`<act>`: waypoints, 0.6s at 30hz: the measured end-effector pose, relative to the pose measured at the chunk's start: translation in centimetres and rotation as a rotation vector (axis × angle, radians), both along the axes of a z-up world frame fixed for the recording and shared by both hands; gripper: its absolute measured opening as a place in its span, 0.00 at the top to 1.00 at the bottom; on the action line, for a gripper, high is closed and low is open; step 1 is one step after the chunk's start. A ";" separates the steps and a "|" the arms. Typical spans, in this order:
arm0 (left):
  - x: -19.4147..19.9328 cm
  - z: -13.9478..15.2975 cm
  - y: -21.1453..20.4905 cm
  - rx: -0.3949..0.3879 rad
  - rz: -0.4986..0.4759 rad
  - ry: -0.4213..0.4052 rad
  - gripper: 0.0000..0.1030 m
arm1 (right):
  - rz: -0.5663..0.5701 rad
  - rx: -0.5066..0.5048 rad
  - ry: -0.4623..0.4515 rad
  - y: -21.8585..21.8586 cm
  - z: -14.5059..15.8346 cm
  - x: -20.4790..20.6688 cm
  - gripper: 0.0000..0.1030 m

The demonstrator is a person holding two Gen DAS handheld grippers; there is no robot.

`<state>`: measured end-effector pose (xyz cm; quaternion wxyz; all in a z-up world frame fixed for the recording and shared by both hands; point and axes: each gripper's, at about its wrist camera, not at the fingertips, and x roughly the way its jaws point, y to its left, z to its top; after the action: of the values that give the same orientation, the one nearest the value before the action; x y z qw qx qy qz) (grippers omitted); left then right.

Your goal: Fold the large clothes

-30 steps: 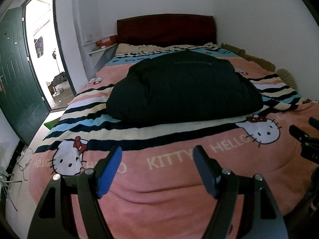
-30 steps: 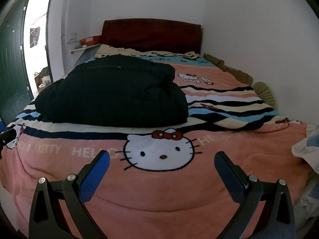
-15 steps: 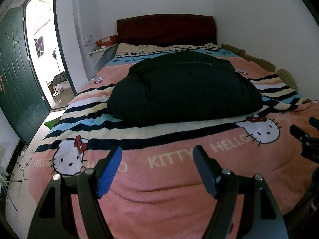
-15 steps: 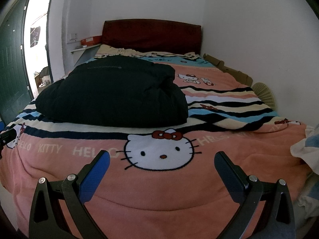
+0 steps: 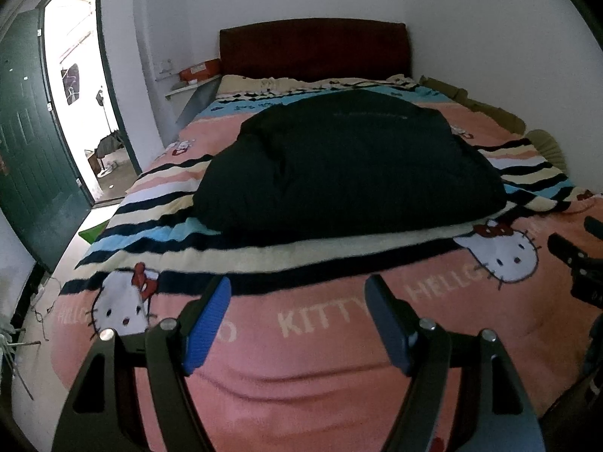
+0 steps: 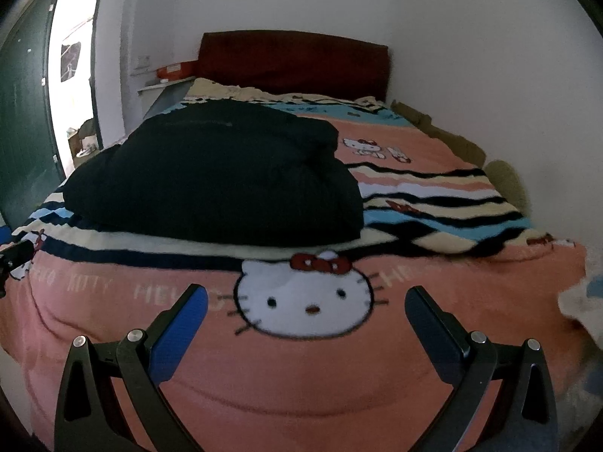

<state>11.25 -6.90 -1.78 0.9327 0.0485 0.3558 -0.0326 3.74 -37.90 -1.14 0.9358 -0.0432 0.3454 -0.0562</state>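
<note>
A large black padded garment (image 5: pixel 346 165) lies in a folded mound in the middle of the bed; it also shows in the right wrist view (image 6: pixel 215 177). My left gripper (image 5: pixel 297 320) is open and empty, held above the pink foot end of the blanket, short of the garment. My right gripper (image 6: pixel 305 327) is open and empty over the Hello Kitty face, also short of the garment. The right gripper's tip shows at the right edge of the left wrist view (image 5: pixel 576 263).
The bed carries a pink striped Hello Kitty blanket (image 5: pixel 339 358) and a dark red headboard (image 5: pixel 312 49). A white wall runs along the right side. An open green door (image 5: pixel 22 158) and doorway are at the left. A small shelf with a red box (image 5: pixel 198 71) is beside the headboard.
Both views have shifted slightly, the right one tilting and drifting a little. The garment has not moved and both grippers stay open.
</note>
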 end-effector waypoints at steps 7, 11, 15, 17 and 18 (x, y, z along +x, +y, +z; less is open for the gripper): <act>8.3 0.3 0.0 0.017 0.004 0.014 0.30 | 0.061 0.023 -0.010 1.4 1.0 7.1 0.00; 15.1 1.2 -0.1 0.030 0.006 -0.004 0.30 | 0.102 0.046 -0.045 2.9 2.1 13.6 0.00; 21.3 1.9 -0.6 0.038 0.006 -0.029 0.30 | 0.132 0.056 -0.070 4.4 2.7 20.3 0.00; 24.8 2.2 -0.9 0.032 0.006 -0.034 0.30 | 0.149 0.066 -0.080 4.8 2.8 23.5 0.00; 26.2 2.2 -1.0 0.023 0.004 -0.031 0.30 | 0.154 0.068 -0.082 5.1 2.7 25.4 0.00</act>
<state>37.49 -7.94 0.38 0.9376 0.0588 0.3416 -0.0257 29.10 -32.84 1.55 0.9516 -0.0354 0.3041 0.0260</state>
